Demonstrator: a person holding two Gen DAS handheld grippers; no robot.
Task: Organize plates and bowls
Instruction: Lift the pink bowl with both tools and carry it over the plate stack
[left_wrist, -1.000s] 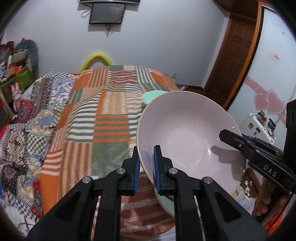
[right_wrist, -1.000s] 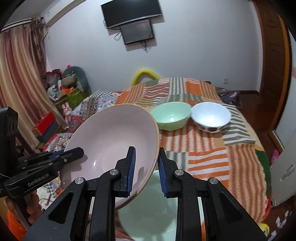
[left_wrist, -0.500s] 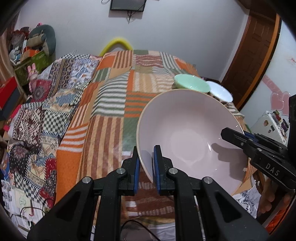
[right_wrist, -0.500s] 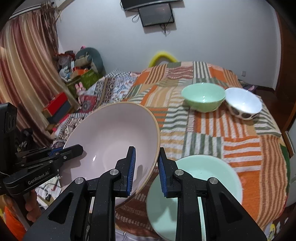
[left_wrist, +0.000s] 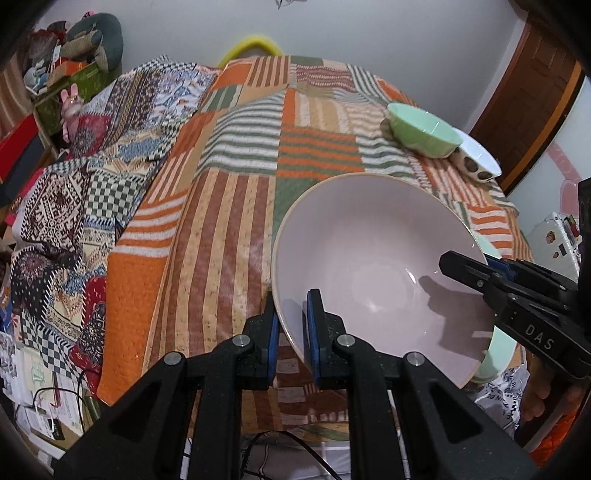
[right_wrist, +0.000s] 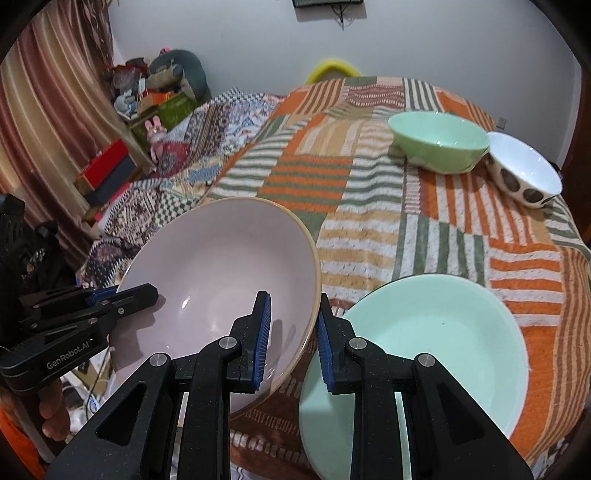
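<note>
Both grippers hold a large pale pink bowl in the air above the near edge of the bed; it also shows in the right wrist view. My left gripper is shut on its left rim. My right gripper is shut on its right rim. A large mint green plate lies on the striped blanket just right of the bowl. A small green bowl and a white spotted bowl stand touching at the far right; both also show in the left wrist view, the green and the white.
A patterned quilt hangs off the bed's left side. Boxes and toys pile against the left wall by a curtain. A yellow hoop stands behind the bed. A wooden door is at the right. Papers and cables lie on the floor below.
Both grippers with the pink bowl have lifted and pulled back towards the near edge of the bed. The green plate and the two far bowls stay in place.
</note>
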